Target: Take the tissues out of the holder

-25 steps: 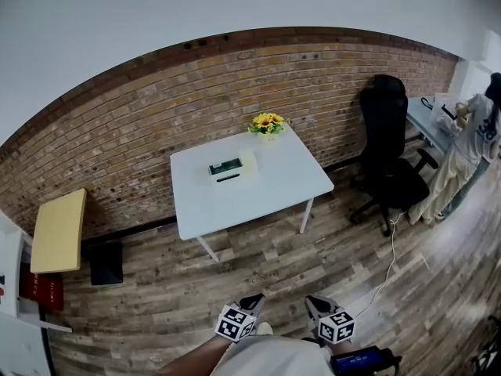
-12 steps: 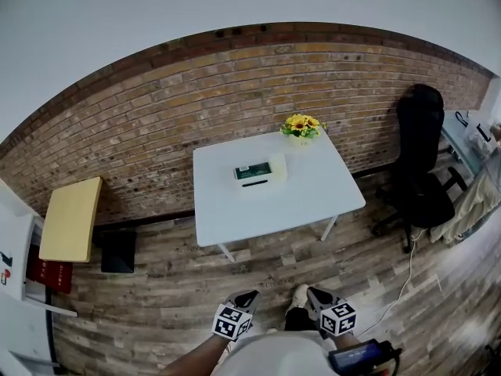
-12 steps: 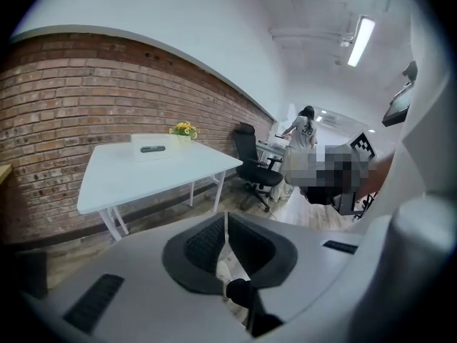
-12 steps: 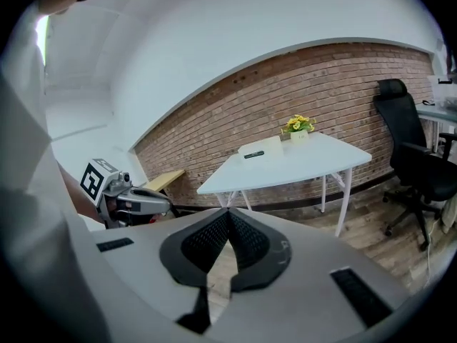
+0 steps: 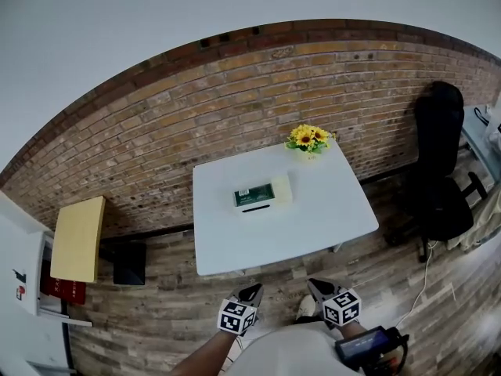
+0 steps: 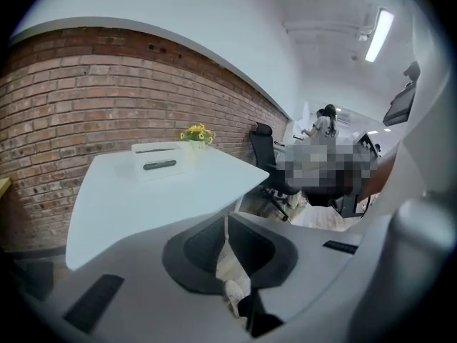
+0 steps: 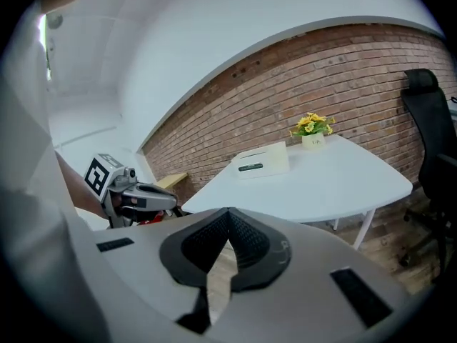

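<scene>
A white tissue holder (image 5: 262,194) with a green top and a dark slot lies near the middle of the white table (image 5: 313,225). It also shows in the left gripper view as a pale box (image 6: 158,161) and in the right gripper view, tissue holder (image 7: 260,161). No tissue shows sticking out. My left gripper (image 5: 250,292) and right gripper (image 5: 317,287) hang low in front of my body, well short of the table's near edge. Both are shut with nothing between the jaws.
A pot of yellow flowers (image 5: 309,138) stands at the table's far right corner. A black office chair (image 5: 442,163) is to the right, a yellow-topped stand (image 5: 78,237) and a black box (image 5: 129,262) to the left. A brick wall (image 5: 196,108) runs behind. A person (image 6: 325,123) stands far off.
The table has come nearer and slid a little right in the head view, and the chair has shifted toward the right edge. Both grippers stay low and shut.
</scene>
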Tool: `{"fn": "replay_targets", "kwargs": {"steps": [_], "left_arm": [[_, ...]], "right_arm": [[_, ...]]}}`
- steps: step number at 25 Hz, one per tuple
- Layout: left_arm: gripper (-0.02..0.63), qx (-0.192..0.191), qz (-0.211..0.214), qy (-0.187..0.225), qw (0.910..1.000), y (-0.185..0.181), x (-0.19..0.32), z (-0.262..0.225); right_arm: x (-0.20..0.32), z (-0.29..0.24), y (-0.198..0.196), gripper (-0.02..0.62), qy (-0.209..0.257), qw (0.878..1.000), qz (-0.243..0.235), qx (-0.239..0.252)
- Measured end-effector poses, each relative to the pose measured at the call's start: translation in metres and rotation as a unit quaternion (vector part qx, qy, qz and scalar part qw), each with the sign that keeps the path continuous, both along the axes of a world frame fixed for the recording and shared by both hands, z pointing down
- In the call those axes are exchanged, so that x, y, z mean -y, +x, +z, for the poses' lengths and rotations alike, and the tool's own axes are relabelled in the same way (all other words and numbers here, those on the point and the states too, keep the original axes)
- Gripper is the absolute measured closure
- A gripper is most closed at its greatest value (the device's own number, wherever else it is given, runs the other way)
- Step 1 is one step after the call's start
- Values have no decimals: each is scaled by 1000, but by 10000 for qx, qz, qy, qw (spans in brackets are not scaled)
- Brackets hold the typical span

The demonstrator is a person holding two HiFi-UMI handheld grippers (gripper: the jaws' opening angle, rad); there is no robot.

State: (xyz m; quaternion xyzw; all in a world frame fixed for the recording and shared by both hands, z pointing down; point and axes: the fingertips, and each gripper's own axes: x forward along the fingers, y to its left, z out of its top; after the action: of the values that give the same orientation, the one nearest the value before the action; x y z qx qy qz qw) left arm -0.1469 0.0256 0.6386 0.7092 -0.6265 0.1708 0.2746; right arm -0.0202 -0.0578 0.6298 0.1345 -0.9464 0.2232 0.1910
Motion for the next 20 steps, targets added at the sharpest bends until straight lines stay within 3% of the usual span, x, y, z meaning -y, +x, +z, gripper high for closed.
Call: {"fn": "replay_targets", "kwargs": {"steps": [10, 15, 20], "left_arm": [[583, 107, -423, -3, 9990, -26, 97, -15], [583, 151, -512, -58, 9986, -52, 110, -27], [583, 278, -819, 30, 9963, -72, 126, -35]], "right_arm": [[110, -15, -21, 589, -1, 9996, -230, 173], [136, -20, -35, 589, -62, 9997, -114, 224], [151, -24, -58, 589, -60, 9988, -408, 280]]}}
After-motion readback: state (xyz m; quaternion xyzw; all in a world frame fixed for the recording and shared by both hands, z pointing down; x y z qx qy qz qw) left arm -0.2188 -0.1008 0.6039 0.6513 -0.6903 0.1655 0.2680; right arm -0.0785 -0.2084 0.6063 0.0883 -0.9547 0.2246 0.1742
